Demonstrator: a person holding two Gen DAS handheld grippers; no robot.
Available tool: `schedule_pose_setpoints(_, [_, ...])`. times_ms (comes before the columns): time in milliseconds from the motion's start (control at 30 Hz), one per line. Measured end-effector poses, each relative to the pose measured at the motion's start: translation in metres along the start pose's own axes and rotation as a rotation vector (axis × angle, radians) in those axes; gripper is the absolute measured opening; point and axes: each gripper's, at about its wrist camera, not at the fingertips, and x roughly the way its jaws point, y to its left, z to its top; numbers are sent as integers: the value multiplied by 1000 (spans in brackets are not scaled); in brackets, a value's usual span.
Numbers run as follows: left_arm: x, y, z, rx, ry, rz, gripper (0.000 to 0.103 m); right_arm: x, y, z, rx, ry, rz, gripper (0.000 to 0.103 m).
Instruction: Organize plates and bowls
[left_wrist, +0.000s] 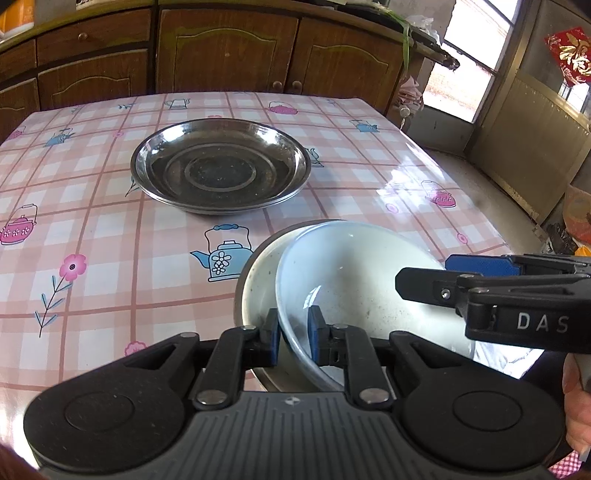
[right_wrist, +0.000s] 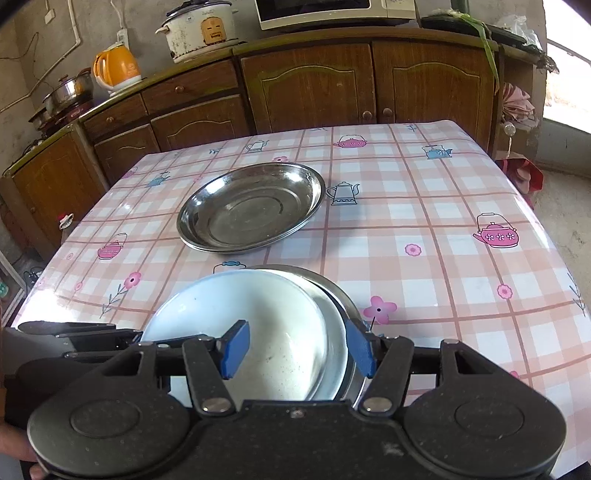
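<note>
Taking the steel plates (left_wrist: 221, 170) in the middle of the checked table (left_wrist: 92, 206) as the landmark, everything in play sits nearer the person than they do. Left of the action, the left gripper (left_wrist: 293, 334) is clenched on the near rim of the white bowl (left_wrist: 354, 280), one blue pad inside the wall and one outside, holding it tilted. That bowl sits partway inside a metal-rimmed bowl (left_wrist: 258, 273) just on the near side of the plates, apart from them. To the right, the right gripper (right_wrist: 295, 347) is released: its pads stand wide, straddling both bowls' right edges without pressing on either. The step in hand looks like nesting the white bowl into the lower one. Next, I judge, the left grip should lower the bowl until it seats level, then let go, the right staying clear.
</note>
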Motion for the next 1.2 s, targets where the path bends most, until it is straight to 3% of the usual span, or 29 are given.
schedule_pose_setpoints(167, [-2,0,1,1,-15,13,19,-4,-6,-1,17,-10,-13,70])
schedule_pose_setpoints(367, [-16,1,6,17,-80,35,32,-6,-14,-1,55,-14,-8,70])
schedule_pose_setpoints(633, [-20,5,8,7,-62,77,60,-9,-14,-4,52,-25,33,72])
schedule_pose_setpoints(700, [-20,4,7,13,-55,86,66,-9,-14,-6,49,-23,29,76])
schedule_pose_setpoints(1000, [-14,3,3,24,-18,128,86,-3,-14,-17,23,15,-23,81])
schedule_pose_setpoints(1200, [-9,2,1,37,7,157,96,6,-18,-26,46,60,4,83])
